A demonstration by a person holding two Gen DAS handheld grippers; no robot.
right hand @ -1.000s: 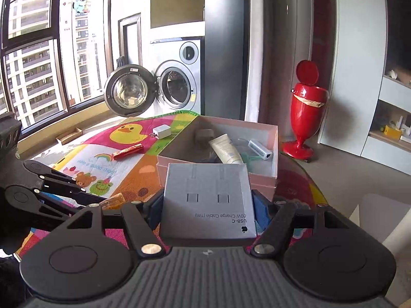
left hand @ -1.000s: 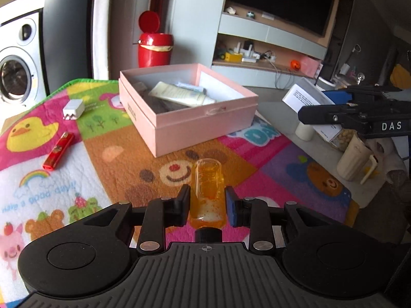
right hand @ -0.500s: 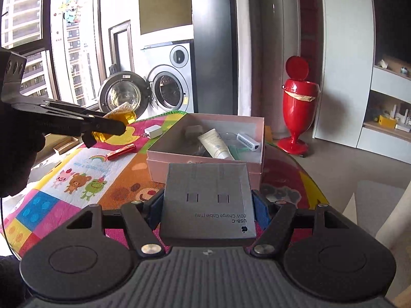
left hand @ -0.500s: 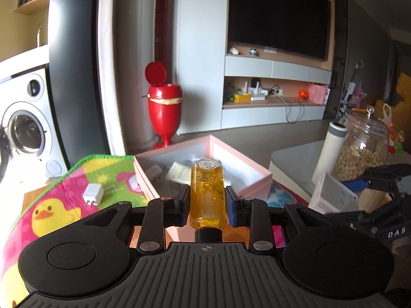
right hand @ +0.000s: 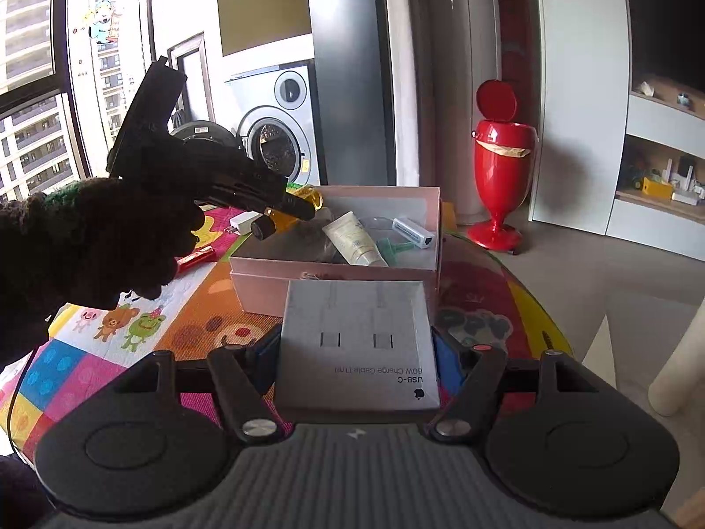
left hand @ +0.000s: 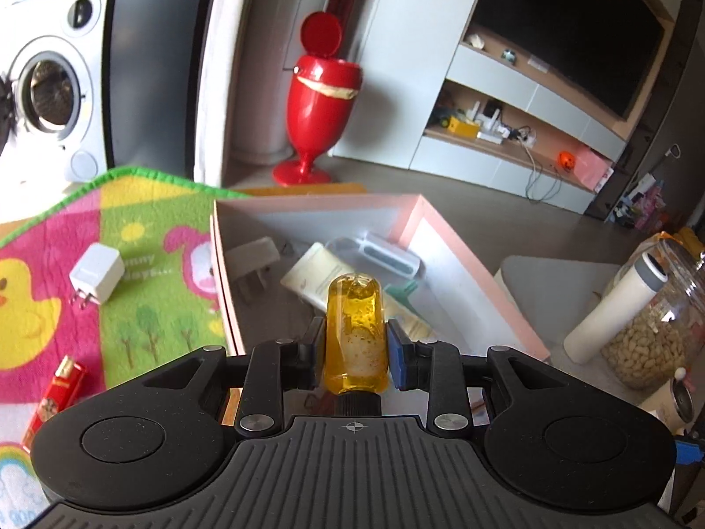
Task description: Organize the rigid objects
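Observation:
My left gripper [left hand: 356, 348] is shut on a small amber bottle [left hand: 356, 330] and holds it over the near edge of the open pink box [left hand: 467, 264]. In the right wrist view the left gripper [right hand: 304, 209] hangs above the box's left side [right hand: 335, 273]. The box holds a cream tube [left hand: 317, 273], a white adapter [left hand: 387, 258], a grey block [left hand: 255, 260] and a green item [left hand: 403, 293]. My right gripper [right hand: 357, 352] is shut on a white USB-C cable box [right hand: 357, 344], in front of the pink box.
A colourful play mat [left hand: 145, 264] covers the table. A white charger [left hand: 96, 275] and a red lighter [left hand: 55, 396] lie on it left of the box. A jar of nuts [left hand: 656, 322] and a white tumbler [left hand: 617, 304] stand at the right. A red bin [left hand: 319, 101] stands on the floor behind.
My left gripper has lifted the amber bottle off the mat and carried it forward, over the pink box. My right gripper stays put with the cable box.

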